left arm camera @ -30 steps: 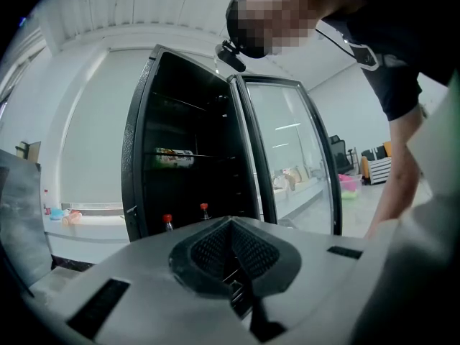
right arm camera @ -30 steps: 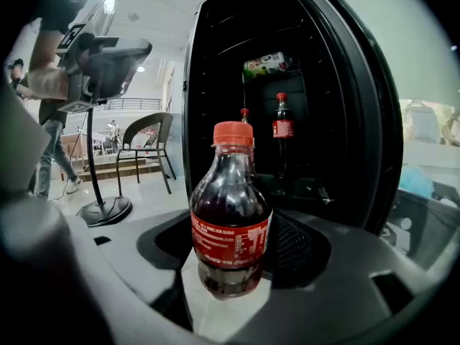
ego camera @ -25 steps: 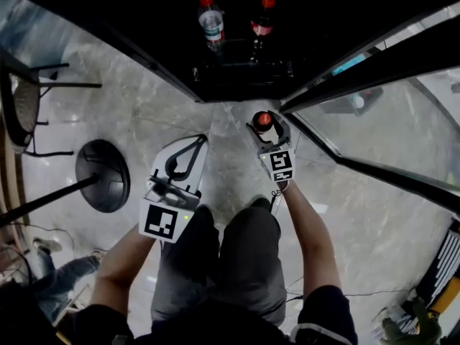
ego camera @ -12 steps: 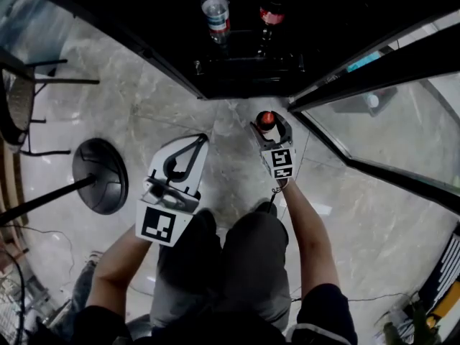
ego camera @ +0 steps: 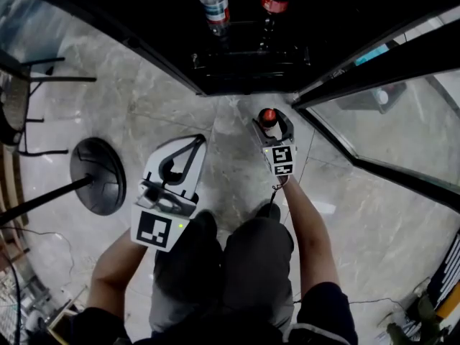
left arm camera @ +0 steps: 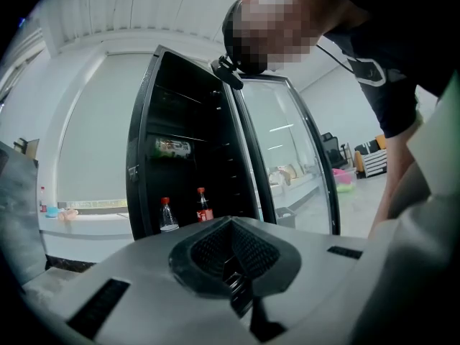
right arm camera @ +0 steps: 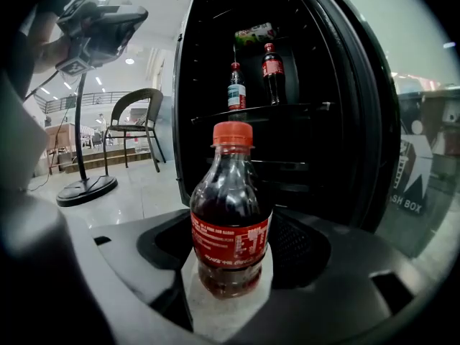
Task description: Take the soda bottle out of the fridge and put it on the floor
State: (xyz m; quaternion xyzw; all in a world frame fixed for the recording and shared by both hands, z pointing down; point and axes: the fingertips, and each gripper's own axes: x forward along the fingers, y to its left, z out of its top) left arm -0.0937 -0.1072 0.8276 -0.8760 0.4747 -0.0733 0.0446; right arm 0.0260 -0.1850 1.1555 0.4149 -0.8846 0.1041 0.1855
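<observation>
Grey-veined marble floor [ego camera: 180,106] fills the head view. Over it, just in front of the open black fridge [ego camera: 244,70], the right tool [ego camera: 269,123] is clenched on the red-capped, dark-filled plastic soda bottle [ego camera: 267,115], held upright, likely so it can stand once let go. The left tool [ego camera: 196,143] hangs beside it, jaws together and empty, kept out of the way. The fridge's glass door [ego camera: 374,113] swings out close on the right and a round black stand base [ego camera: 98,176] lies well off to the left, so the free room is the strip of floor between. The left gripper view shows the left tool [left arm camera: 231,225] pinched shut on nothing and aimed at the fridge [left arm camera: 180,135], where a clear bottle [left arm camera: 167,215] and a dark cola bottle [left arm camera: 203,205] stand on a shelf. In the right gripper view the soda bottle [right arm camera: 231,221] sits between the jaws of the right tool [right arm camera: 233,254], with pale floor under it; whether its base touches I cannot tell. The fridge is near ahead, so setting down probably needs no forward travel.
</observation>
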